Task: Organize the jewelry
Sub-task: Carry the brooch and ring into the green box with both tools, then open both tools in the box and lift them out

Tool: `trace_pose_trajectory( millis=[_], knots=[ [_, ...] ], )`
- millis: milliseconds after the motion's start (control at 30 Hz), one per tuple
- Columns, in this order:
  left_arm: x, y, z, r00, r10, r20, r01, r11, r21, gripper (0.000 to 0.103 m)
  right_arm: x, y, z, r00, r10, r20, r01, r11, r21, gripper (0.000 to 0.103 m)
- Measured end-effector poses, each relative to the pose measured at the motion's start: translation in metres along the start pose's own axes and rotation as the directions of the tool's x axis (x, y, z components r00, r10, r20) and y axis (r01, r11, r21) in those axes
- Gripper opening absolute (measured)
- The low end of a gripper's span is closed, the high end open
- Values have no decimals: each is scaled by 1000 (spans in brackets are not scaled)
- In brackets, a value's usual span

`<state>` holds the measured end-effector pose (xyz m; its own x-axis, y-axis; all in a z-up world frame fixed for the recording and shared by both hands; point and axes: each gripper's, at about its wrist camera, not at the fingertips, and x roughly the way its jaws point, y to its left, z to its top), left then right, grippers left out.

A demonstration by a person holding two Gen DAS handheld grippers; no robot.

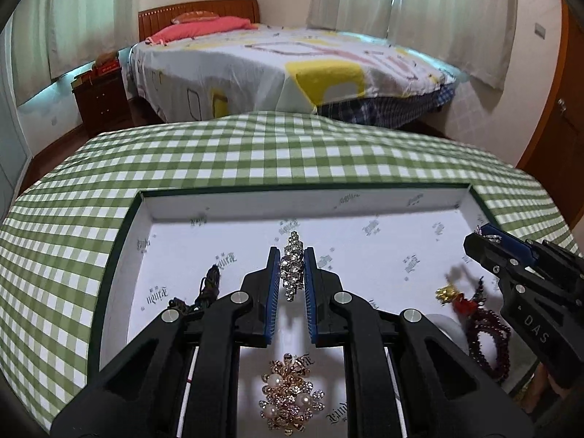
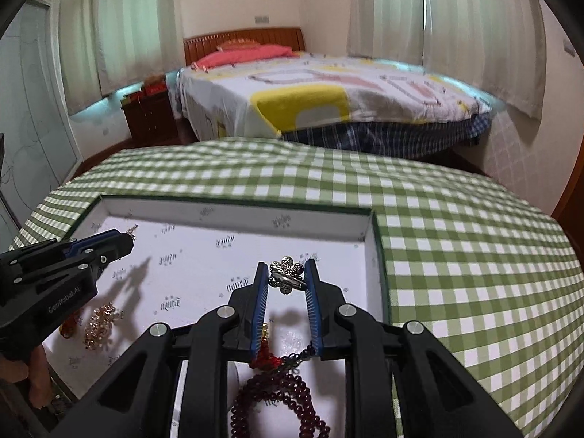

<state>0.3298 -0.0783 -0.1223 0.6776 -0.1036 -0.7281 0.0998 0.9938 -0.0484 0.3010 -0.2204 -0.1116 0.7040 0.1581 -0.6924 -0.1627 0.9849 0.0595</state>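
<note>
A shallow white-lined box (image 1: 175,204) with a dark green rim lies on the checked tablecloth. My left gripper (image 1: 292,255) is shut on a long silver rhinestone brooch (image 1: 292,266) and holds it above the box floor. My right gripper (image 2: 286,273) is shut on a small silver flower brooch (image 2: 286,273) over the box's right side; it also shows in the left wrist view (image 1: 485,237). In the box lie a gold and pearl brooch (image 1: 290,398), a dark red bead bracelet (image 2: 281,398) with a red tassel, and a dark cord piece (image 1: 208,288).
The table wears a green and white checked cloth (image 2: 456,241). A small gold charm (image 1: 447,292) lies near the bracelet. A bed (image 1: 292,69) and a wooden nightstand (image 1: 102,98) stand behind the table.
</note>
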Motion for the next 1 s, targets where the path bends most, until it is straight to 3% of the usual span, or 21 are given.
trace_pose_trajectory(
  millis=[200, 333, 400, 433, 500, 733, 867, 1000],
  knots=[
    [7, 1, 1, 998, 8, -59, -9, 1000, -6, 13, 10, 0, 0, 998, -4, -58, 4, 1000, -14, 21],
    [7, 1, 2, 998, 16, -58, -16, 1000, -8, 15, 11, -1, 0, 997, -6, -74, 4, 1000, -16, 22],
    [8, -1, 3, 998, 18, -59, -18, 1000, 0, 17, 11, -2, 0, 997, -5, -75, 4, 1000, -18, 27],
    [7, -1, 2, 998, 19, -57, -19, 1000, 3, 19, 11, -2, 0, 997, -6, -77, 5, 1000, -16, 30],
    [5, -1, 3, 999, 21, -49, -21, 1000, 2, 33, 10, -2, 0, 997, -8, -72, 7, 1000, -16, 39],
    [-1, -1, 2, 1000, 16, -25, -16, 1000, 0, 39, 5, -1, 1, 999, -5, -42, 4, 1000, -19, 46],
    [-10, 0, 0, 1000, 15, 12, -15, 1000, -4, 53, -4, -1, 1, 1000, 2, 7, -2, 1000, -21, 57],
    [-21, 1, -3, 999, 31, 40, -31, 999, -7, 60, -16, 2, 2, 998, 3, 58, -2, 1000, -22, 62]
  ],
)
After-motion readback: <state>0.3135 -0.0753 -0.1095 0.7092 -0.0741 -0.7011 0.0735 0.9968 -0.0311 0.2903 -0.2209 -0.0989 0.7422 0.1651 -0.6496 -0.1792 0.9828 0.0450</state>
